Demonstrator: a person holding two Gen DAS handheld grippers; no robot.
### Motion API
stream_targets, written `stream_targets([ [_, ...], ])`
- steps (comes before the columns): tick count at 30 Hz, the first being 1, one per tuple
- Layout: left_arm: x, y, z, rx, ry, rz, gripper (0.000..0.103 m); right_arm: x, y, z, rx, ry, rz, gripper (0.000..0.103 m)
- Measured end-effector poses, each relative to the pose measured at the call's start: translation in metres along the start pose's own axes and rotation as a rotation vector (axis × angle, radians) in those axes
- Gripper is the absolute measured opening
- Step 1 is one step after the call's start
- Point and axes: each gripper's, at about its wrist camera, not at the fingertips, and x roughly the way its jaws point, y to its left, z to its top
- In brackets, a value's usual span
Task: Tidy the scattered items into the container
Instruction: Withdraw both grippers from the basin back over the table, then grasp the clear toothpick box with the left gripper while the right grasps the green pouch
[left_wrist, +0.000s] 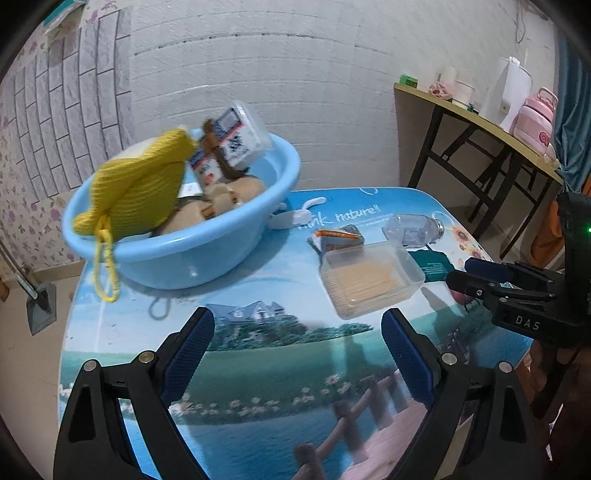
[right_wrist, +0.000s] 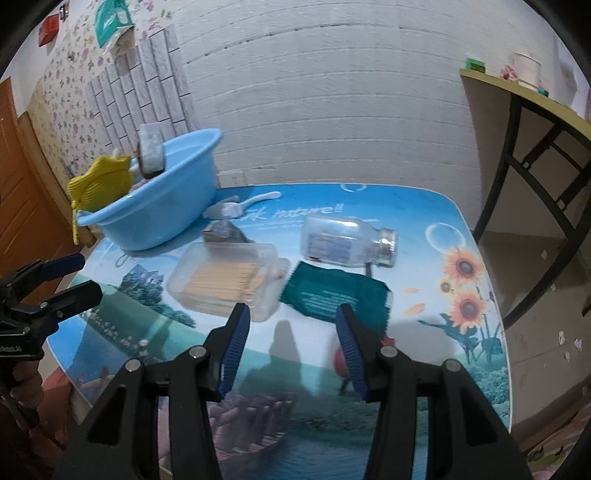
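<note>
Both claws, left (left_wrist: 297, 363) and right (right_wrist: 291, 347), gape empty above the worktop (right_wrist: 424, 369). Near the basin (left_wrist: 177, 258), the clear toothpick box (right_wrist: 225, 284) looks light, rigid, slippery; pinch its long sides.

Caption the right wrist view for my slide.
Open right gripper over a clear box, bottle and green packet.

Each camera sits on its own hand-held gripper and looks forward and down along the two fingers, close above the bench (left_wrist: 258, 369). The left view faces the blue basin (left_wrist: 221, 251); the right view faces the bottle (right_wrist: 347, 242). Both share the basin, the clear box (right_wrist: 225, 280) and the brick wall (right_wrist: 332, 110).
</note>
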Motion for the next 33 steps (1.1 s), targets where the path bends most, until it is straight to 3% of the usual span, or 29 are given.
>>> stream_targets([
  [15, 0.052, -0.036, 0.017, -0.019, 0.074, -0.064, 0.092, 0.017, -0.03, 0.004, 0.034, 0.018, -0.08, 0.048],
  [21, 0.07, -0.051, 0.02, 0.009, 0.104, -0.053, 0.092, 0.027, -0.035, 0.006, 0.041, 0.029, -0.063, 0.048],
  [27, 0.079, -0.052, 0.02, -0.008, 0.132, -0.066, 0.092, 0.032, -0.024, 0.014, -0.031, 0.006, -0.025, 0.048],
  [33, 0.083, -0.049, 0.019, -0.028, 0.144, -0.078, 0.092, 0.042, -0.011, 0.015, -0.103, 0.041, 0.036, 0.048],
])
